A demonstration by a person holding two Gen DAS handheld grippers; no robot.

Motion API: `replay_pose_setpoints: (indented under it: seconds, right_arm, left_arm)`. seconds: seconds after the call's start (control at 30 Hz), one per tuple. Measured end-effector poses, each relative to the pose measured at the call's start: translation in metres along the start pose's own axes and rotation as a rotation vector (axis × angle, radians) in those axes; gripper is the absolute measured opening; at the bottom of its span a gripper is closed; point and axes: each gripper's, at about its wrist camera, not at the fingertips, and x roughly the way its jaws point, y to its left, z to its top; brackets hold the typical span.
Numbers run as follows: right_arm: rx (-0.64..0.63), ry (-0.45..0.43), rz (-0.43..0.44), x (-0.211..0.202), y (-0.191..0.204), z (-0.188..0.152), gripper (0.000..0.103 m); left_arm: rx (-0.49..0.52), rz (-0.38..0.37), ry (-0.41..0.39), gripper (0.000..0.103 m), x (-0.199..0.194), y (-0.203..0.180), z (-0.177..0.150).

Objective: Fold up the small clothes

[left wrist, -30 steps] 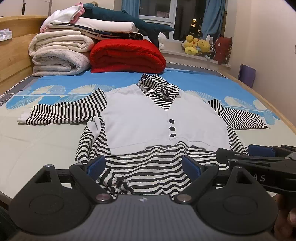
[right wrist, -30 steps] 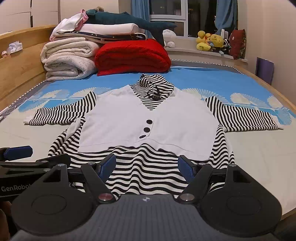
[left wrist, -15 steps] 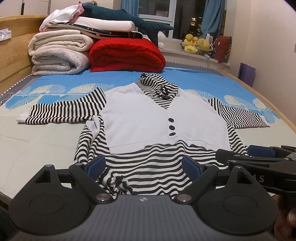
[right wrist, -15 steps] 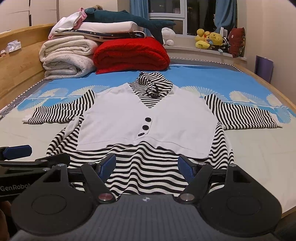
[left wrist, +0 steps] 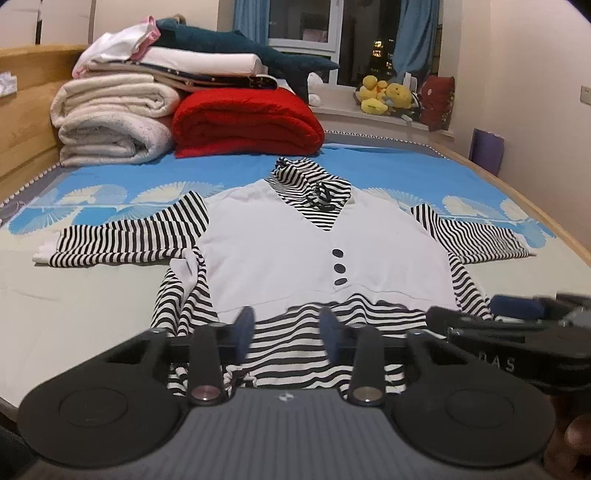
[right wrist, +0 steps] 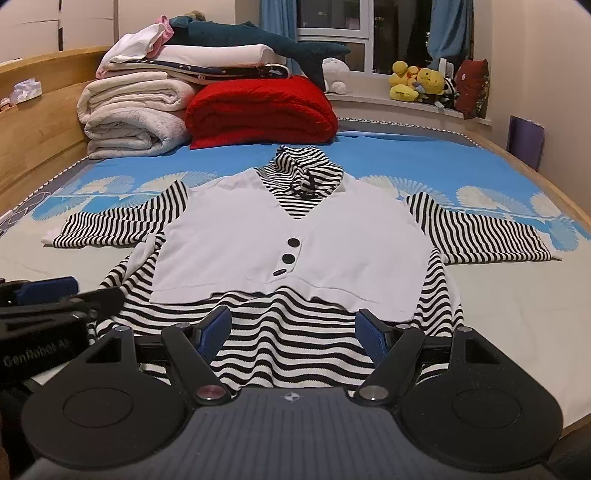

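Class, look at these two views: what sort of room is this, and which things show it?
Most likely a bedroom: a bed with wooden headboard, folded blankets stacked on it, and plush toys on the windowsill.

A bed (right wrist: 517,295) with a pale sheet and a blue fan-patterned cover (right wrist: 406,155) filled the room, framed by a wooden headboard (right wrist: 40,122). Behind it a window (right wrist: 332,33) showed darkness outside, flanked by blue curtains (right wrist: 448,29). Plain cream walls (right wrist: 535,55) rose to the right, under what seemed warm indoor light.
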Motion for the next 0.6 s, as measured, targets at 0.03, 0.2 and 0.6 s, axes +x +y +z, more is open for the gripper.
replay_pose_setpoints:
  seconds: [0.03,0.2,0.6]
  right_arm:
    - [0.007,0.0,-0.002,0.0,-0.001,0.001,0.076]
    - [0.037,-0.004,-0.013,0.0,-0.008,0.005,0.075]
    - [-0.03,-0.116,-0.073,-0.017,-0.039,0.065,0.054]
  left_arm:
    - [-0.009,-0.015,0.007,0.03,0.001,0.003,0.005]
    - [-0.015,-0.025,-0.03,0.029,0.021,0.024,0.056]
    - [-0.195,0.266,-0.052,0.029,0.164,0.176,0.175]
